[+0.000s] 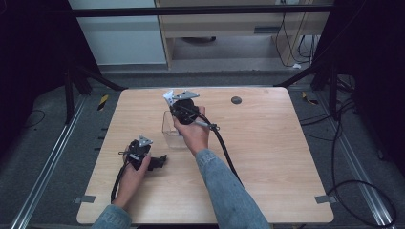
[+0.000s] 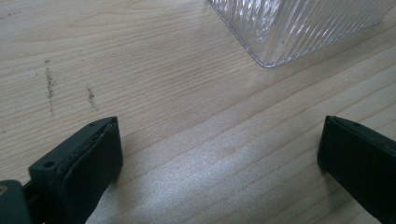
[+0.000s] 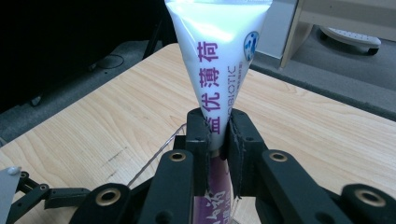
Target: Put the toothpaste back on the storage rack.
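A white tube (image 3: pixel 217 56) with purple lettering stands upright between the jaws of my right gripper (image 3: pixel 218 135), which is shut on its lower part. In the high view the right gripper (image 1: pixel 174 106) holds the tube (image 1: pixel 168 97) over the far side of a clear ribbed plastic container (image 1: pixel 173 130) near the table's middle. The container's thin rim (image 3: pixel 154 158) shows just below the jaws. My left gripper (image 1: pixel 161 161) rests low on the table in front of and left of the container, open. Its jaws (image 2: pixel 219 140) stand wide apart over bare wood, with the container's corner (image 2: pixel 299 28) ahead.
A small dark round disc (image 1: pixel 236 100) lies at the back of the wooden table (image 1: pixel 277 157). Black frame legs stand at both far corners, cables run along the floor on the right, and a cabinet stands beyond the table.
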